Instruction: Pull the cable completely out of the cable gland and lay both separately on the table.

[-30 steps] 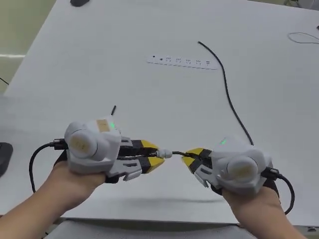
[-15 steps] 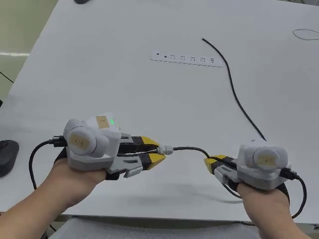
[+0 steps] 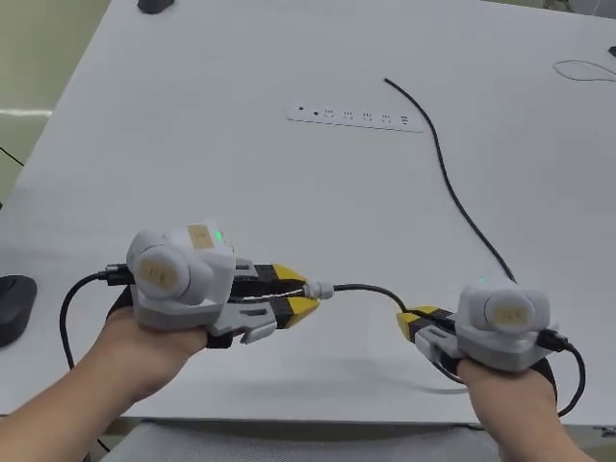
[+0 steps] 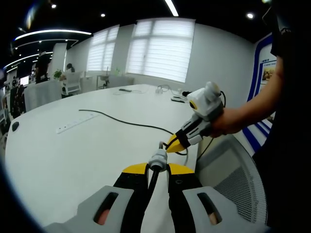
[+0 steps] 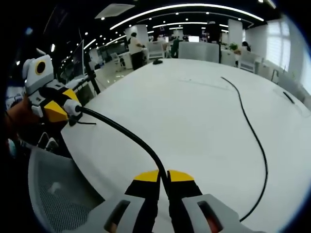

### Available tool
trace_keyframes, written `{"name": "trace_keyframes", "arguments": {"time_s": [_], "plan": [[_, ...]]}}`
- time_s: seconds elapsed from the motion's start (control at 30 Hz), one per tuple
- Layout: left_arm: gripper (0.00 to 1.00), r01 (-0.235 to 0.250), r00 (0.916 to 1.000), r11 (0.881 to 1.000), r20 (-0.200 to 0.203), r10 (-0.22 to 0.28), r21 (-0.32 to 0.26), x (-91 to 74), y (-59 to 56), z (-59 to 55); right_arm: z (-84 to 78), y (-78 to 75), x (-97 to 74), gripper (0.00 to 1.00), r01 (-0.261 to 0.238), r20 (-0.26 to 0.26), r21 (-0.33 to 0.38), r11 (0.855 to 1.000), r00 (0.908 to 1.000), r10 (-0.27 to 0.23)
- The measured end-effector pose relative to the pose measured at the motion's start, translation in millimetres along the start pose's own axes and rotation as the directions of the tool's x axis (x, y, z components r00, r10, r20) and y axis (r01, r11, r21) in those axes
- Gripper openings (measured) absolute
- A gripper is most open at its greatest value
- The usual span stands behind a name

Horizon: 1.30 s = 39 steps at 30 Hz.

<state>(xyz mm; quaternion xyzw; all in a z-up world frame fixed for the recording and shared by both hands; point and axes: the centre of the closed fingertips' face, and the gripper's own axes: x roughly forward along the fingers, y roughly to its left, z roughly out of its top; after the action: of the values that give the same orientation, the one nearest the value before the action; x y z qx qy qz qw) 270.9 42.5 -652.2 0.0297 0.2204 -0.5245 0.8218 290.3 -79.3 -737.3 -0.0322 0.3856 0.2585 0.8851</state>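
Right gripper (image 3: 408, 322) has drawn away to the right, baring more round black cable (image 3: 371, 288) at lower centre. Its jaws are closed tight on that cable. Left gripper (image 3: 306, 294) clamps the pale plastic cable gland (image 3: 320, 289), cable still threaded through. Markings on the white power strip (image 3: 354, 117), upper centre, are too small to read.

The jaws of my left claw (image 3: 306, 293) hide most of the small white plastic cable gland (image 3: 320, 289); the thin black cable (image 3: 371, 288) vanishes inside my right claw (image 3: 408, 325). At the head view's left edge, a dark rounded object (image 3: 12, 306) is cut off.
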Motion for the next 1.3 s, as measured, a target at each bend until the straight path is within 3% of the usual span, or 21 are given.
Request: {"name": "trace_keyframes", "arguments": {"time_s": [0.03, 0.1, 0.2, 0.43, 0.63, 0.73, 0.83, 0.9, 1.0, 1.1, 1.17, 1.23, 1.3], "plan": [[0.15, 0.0, 1.0, 1.0, 0.001, 0.0, 0.0, -0.6, 0.5, -0.5, 0.8, 0.4, -1.9, 0.01, -0.001, 0.005, 0.04, 0.999, 1.0, 0.001], [0.15, -0.002, 1.0, 1.0, 0.002, 0.002, -0.007, -1.6, 1.5, -1.1, -1.4, 3.2, -2.3, 0.02, -0.018, -0.012, 0.051, 0.999, 0.9998, 0.018], [0.15, -0.005, 1.0, 1.0, 0.0, 0.005, -0.028, -2.5, 1.7, -3.2, 0.5, 5.1, -4.6, 0.02, -0.012, -0.003, 0.008, 1.0, 0.9999, 0.012], [0.15, -0.008, 1.0, 0.999, 0.002, 0.008, -0.037, -4.4, 1.5, -4.0, 0.9, 6.1, -10.3, 0.05, -0.006, 0.002, -0.002, 1.0, 1.0, 0.006], [0.15, -0.005, 1.0, 0.999, 0.001, 0.005, -0.042, -4.5, 1.7, -3.1, 14.1, 13.5, -21.8, 0.21, -0.034, 0.007, -0.086, 0.996, 0.9994, 0.035], [0.15, -0.001, 1.0, 0.999, -0.002, 0.001, -0.041, -2.9, -0.7, -3.0, 33.2, 26.5, -29.5, 0.27, -0.055, 0.033, -0.207, 0.977, 0.9974, 0.064], [0.15, 0.004, 1.0, 0.999, -0.002, -0.004, -0.043, -2.0, -1.6, -3.2, 46.4, 42.0, -33.1, 0.29, -0.063, 0.028, -0.335, 0.94, 0.9966, 0.077], [0.15, 0.007, 1.0, 0.999, -0.006, -0.007, -0.046, -0.9, -2.5, -4.4, 54.5, 56.0, -32.0, 0.28, -0.071, 0.022, -0.412, 0.908, 0.9959, 0.088], [0.15, 0.005, 1.0, 0.999, -0.008, -0.005, -0.052, -0.7, -1.7, -5.5, 60.3, 72.3, -28.5, 0.26, -0.092, 0.026, -0.462, 0.882, 0.9928, 0.117], [0.15, 0.009, 0.9999, 0.998, -0.01, -0.01, -0.06, -0.7, -1.7, -6.5, 65.6, 84.0, -22.2, 0.18, -0.082, 0.038, -0.551, 0.831, 0.9916, 0.123], [0.15, 0.013, 0.9999, 0.998, -0.009, -0.013, -0.061, -1.0, -2.6, -6.0, 63.3, 90.4, -17.2, 0.18, -0.102, 0.018, -0.551, 0.828, 0.9909, 0.133], [0.15, 0.012, 0.9999, 0.998, -0.011, -0.013, -0.057, -1.4, -2.4, -6.0, 63.5, 94.4, -12.3, 0.18, -0.103, 0.001, -0.596, 0.796, 0.9916, 0.129], [0.15, 0.016, 0.9998, 0.998, -0.01, -0.017, -0.066, -0.9, -2.4, -5.7, 66.3, 97.6, -11.7, 0.15, -0.104, 0.008, -0.604, 0.79, 0.9907, 0.136]]}}
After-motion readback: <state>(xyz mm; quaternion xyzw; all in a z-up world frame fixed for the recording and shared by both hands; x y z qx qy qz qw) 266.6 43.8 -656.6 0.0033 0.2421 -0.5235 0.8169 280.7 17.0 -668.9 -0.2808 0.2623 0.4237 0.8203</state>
